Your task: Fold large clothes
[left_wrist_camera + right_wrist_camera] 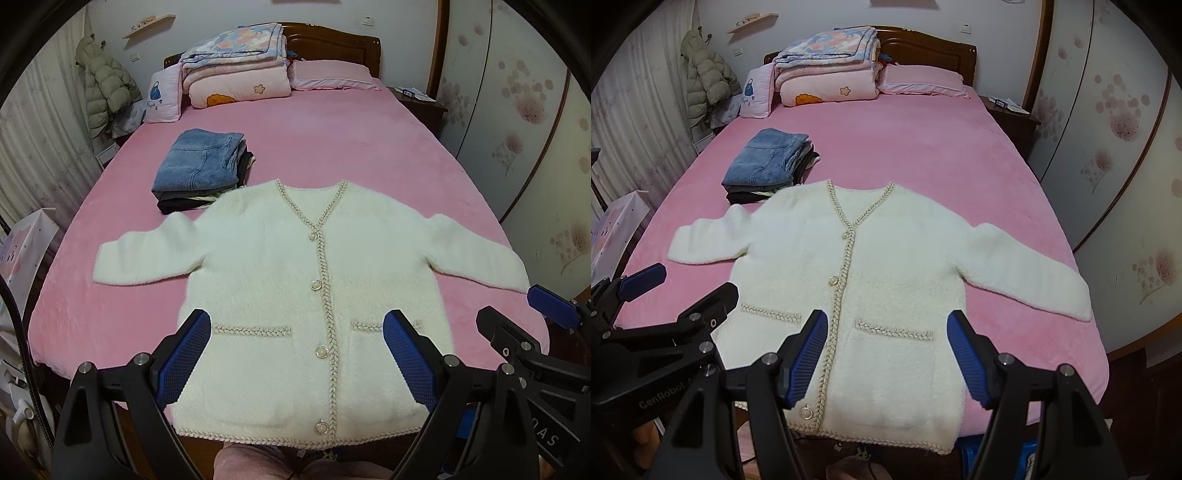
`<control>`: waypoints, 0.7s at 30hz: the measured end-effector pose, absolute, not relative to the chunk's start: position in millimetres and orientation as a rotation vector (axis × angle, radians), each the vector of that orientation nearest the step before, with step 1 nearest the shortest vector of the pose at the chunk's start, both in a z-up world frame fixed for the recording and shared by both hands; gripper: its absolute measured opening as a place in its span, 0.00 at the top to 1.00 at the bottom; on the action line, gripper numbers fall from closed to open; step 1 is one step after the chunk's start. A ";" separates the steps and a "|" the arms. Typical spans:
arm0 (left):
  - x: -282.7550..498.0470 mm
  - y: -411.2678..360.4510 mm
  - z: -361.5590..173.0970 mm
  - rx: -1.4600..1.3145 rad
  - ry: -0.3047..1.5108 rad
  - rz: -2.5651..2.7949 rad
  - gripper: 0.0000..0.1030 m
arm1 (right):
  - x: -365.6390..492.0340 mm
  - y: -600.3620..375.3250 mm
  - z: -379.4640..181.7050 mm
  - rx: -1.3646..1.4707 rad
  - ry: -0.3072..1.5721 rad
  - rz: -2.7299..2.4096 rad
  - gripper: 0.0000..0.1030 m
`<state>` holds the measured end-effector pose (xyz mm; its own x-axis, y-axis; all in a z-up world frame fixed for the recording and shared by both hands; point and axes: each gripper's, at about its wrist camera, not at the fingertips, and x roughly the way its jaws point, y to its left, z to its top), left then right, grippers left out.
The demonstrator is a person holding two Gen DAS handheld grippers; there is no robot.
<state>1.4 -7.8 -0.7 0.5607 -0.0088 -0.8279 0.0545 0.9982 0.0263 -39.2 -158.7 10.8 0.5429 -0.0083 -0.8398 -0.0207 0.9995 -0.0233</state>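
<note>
Bedding in pink covers the bed, which is backed by a wooden headboard and flanked by a curtain and a flowered wardrobe. One white cardigan is laid flat and face up near the foot edge, sleeves spread, hem overhanging; four buttons are counted. One clothes stack, jeans on top, is seen just beyond its shoulder. One pile of quilts and two pillows are counted at the head. Left gripper and right gripper are held wide above the hem, nothing gripped.
</note>
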 end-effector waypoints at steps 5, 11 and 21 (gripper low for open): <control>1.0 -7.9 -0.5 0.045 0.980 -0.038 0.09 | -38.5 -159.9 10.2 -0.020 1.000 0.017 0.35; 0.5 -5.1 -0.7 0.045 0.984 -0.047 0.09 | -40.1 -157.2 9.9 -0.016 1.003 0.009 0.35; 7.0 10.5 4.4 0.049 0.982 -0.093 0.09 | -40.0 -142.6 13.5 0.007 1.004 -0.035 0.35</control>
<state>7.0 10.5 4.4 0.5522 -0.0559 -0.8319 0.1006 0.9949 -0.0001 -40.0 -142.6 13.5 0.5367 -0.0261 -0.8433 0.0323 0.9994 -0.0103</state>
